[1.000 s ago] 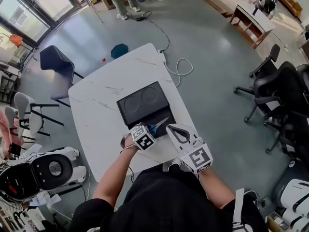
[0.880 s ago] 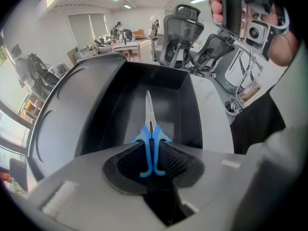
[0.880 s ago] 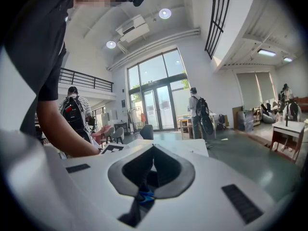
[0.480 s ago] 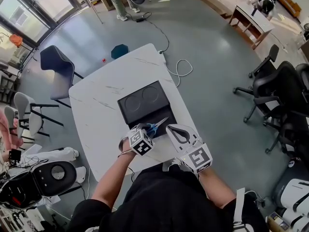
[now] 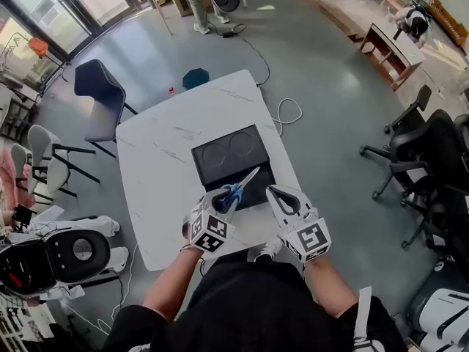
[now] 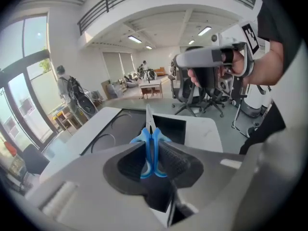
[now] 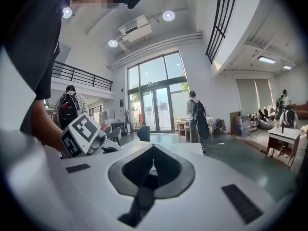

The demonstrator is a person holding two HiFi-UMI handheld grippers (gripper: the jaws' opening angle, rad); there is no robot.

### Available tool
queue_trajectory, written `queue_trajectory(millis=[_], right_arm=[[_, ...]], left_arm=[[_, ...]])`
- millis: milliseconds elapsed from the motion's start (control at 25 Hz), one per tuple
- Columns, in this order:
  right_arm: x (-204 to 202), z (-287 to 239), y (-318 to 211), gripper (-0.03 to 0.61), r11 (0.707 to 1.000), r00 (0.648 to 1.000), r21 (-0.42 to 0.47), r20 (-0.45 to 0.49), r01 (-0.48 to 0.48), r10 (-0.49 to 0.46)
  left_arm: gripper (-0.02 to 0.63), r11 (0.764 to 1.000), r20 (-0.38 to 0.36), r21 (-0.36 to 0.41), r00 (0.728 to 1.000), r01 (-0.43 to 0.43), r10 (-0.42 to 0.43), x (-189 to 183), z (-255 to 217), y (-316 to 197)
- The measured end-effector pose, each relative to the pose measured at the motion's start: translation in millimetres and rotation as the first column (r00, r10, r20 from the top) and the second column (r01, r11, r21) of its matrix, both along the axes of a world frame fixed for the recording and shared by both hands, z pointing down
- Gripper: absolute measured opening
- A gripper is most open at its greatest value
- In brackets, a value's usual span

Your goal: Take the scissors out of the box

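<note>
The blue-handled scissors (image 5: 238, 189) hang above the near edge of the open black box (image 5: 227, 152), blades pointing up and away. My left gripper (image 5: 223, 198) is shut on their handles; in the left gripper view the scissors (image 6: 150, 150) stand upright between the dark pads, with the box (image 6: 120, 129) below and beyond. My right gripper (image 5: 281, 195) hovers to the right of the box over the table's near edge, its jaws closed tip to tip with nothing between them (image 7: 153, 148).
The box lies on a white marble-look table (image 5: 157, 167). A dark chair (image 5: 99, 97) stands at the table's far left, office chairs (image 5: 418, 145) at the right, and a white cable (image 5: 289, 112) on the floor beyond the table.
My left gripper has lifted the scissors up from the box's near edge, and their blades now tilt more upward. The right gripper has held still.
</note>
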State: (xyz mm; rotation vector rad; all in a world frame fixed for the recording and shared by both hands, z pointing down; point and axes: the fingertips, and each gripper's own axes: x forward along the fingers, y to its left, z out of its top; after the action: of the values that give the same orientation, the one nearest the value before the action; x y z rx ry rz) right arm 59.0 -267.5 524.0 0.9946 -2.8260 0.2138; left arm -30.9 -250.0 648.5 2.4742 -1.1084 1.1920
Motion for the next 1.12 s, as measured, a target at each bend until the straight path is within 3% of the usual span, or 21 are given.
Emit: queue_trajectory(millis=[280,560,760,880,1120], right_arm=[[-0.6,-4.7,-1.8,0.008,1.0,1.0,0.021,-0.002,-0.023,0.023],[-1.6,-10.7,-3.4,0.008,0.998,0.999,0.033,0.01,-0.051,0.051],[5.6,-22.7,-11.3,0.008,0.989,0.993,0.09,0.002,-0.121,0.121],[13.0,-34.3,-15.6,0.008,0.977,0.986,0.135,0.01,-0.167,0.167],[17.5,-48.0,-17.3,0.008,0.961,0.978,0.182,0.044,-0.208,0.203]], left_arm=[[0.094,0.97,-0.177,0.184,0.976,0.156,-0.124,-9.0,-53.5,-8.7],[0.094,0.904,-0.3,0.329,0.938,0.274,-0.175,-16.8,-105.7,-14.4],[0.094,0.871,-0.447,0.322,0.871,0.372,-0.206,-27.6,-127.1,-15.6],[0.094,0.838,-0.529,0.339,0.823,0.428,-0.206,-35.7,-146.2,-15.6],[0.095,0.783,-0.612,0.371,0.766,0.499,-0.198,-47.6,-171.5,-11.0]])
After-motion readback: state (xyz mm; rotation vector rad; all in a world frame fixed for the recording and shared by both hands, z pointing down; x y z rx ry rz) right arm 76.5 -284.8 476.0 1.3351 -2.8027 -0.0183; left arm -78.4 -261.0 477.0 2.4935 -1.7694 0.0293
